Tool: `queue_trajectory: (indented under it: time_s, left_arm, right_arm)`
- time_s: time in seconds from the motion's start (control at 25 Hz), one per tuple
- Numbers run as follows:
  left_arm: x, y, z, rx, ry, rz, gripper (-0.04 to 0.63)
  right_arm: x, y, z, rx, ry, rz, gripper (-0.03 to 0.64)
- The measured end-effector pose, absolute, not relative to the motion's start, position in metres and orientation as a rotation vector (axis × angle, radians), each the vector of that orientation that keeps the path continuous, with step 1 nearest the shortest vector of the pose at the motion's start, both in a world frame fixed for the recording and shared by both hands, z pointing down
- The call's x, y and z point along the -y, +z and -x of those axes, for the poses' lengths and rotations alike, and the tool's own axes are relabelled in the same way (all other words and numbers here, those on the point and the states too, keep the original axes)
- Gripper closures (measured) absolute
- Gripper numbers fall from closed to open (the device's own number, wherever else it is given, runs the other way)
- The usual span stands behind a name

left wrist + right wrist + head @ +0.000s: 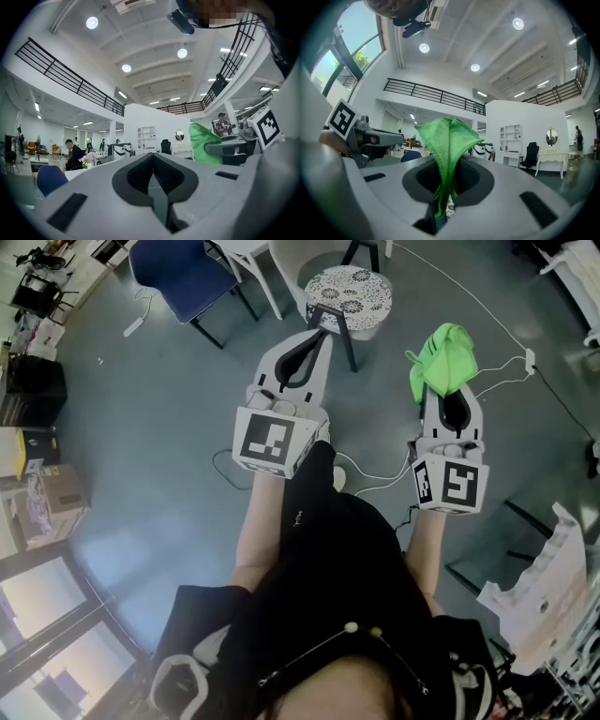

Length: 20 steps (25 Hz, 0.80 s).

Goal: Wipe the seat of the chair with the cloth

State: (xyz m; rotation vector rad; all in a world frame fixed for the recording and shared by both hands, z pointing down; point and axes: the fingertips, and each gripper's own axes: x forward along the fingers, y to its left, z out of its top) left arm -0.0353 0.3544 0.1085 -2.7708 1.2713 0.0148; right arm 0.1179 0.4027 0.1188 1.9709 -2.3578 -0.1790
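Observation:
The chair with the round black-and-white patterned seat (349,289) stands on the grey floor ahead of me, beyond both grippers. My right gripper (444,395) is shut on a bright green cloth (442,360), which bunches up above its jaws; in the right gripper view the cloth (448,140) rises from between the pads of the right gripper (443,197). My left gripper (317,336) is held near the chair's front leg, jaws shut with nothing between them, as in the left gripper view (153,164). The cloth (204,143) shows there too.
A blue chair (180,268) stands at the far left, with a white chair's legs (262,263) beside it. White cables (502,371) trail over the floor on the right. Cardboard boxes (52,488) lie at the left edge, a white rack (553,587) at lower right.

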Motion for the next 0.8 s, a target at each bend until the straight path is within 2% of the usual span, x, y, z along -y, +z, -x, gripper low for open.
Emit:
queue_trajectory:
  time_s: [0.4, 0.8]
  left_arm:
    - [-0.255, 0.122, 0.016, -1.268, 0.056, 2.813, 0.591]
    - [-0.081, 0.137, 0.01, -1.237, -0.033, 2.822, 0.589]
  right_arm:
    - [-0.318, 0.141, -0.138, 2.286, -0.161, -1.956, 0.568]
    - [-0.136, 0.15, -0.134, 2.273, -0.177, -1.915, 0.568]
